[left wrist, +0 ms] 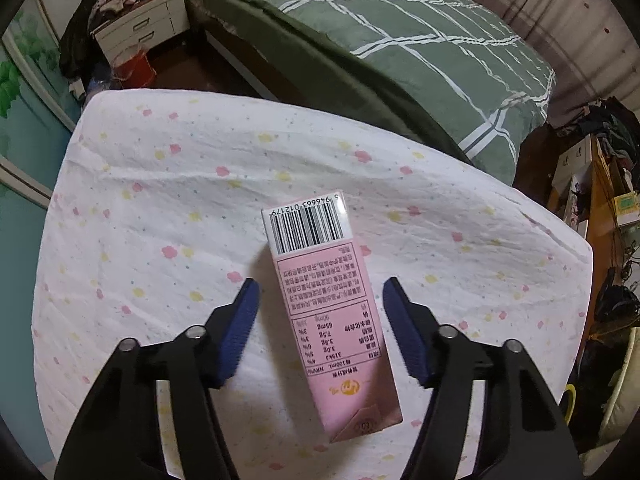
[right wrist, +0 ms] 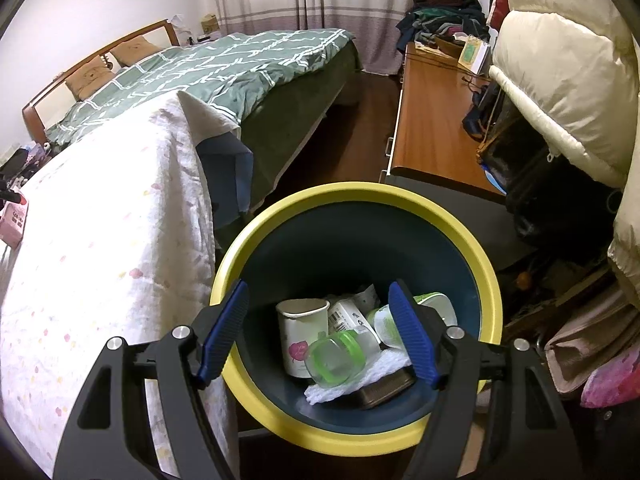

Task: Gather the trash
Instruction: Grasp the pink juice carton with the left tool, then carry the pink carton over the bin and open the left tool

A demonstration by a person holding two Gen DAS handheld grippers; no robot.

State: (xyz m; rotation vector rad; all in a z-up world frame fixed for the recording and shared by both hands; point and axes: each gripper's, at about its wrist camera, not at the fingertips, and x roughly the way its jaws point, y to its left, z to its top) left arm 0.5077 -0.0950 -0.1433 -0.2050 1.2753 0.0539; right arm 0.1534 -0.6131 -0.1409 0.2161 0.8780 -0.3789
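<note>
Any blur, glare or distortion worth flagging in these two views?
Left wrist view: pink carton sharp, barcode readable, slight glare at its top; bed curved by the fisheye. Right wrist view: floral cloth overexposed; bin contents sharp.

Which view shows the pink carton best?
The left wrist view: the pink carton lies centred on the floral cloth, barcode and label readable, between the open left claw. The right wrist view shows only a sliver of it at its left edge.
</note>
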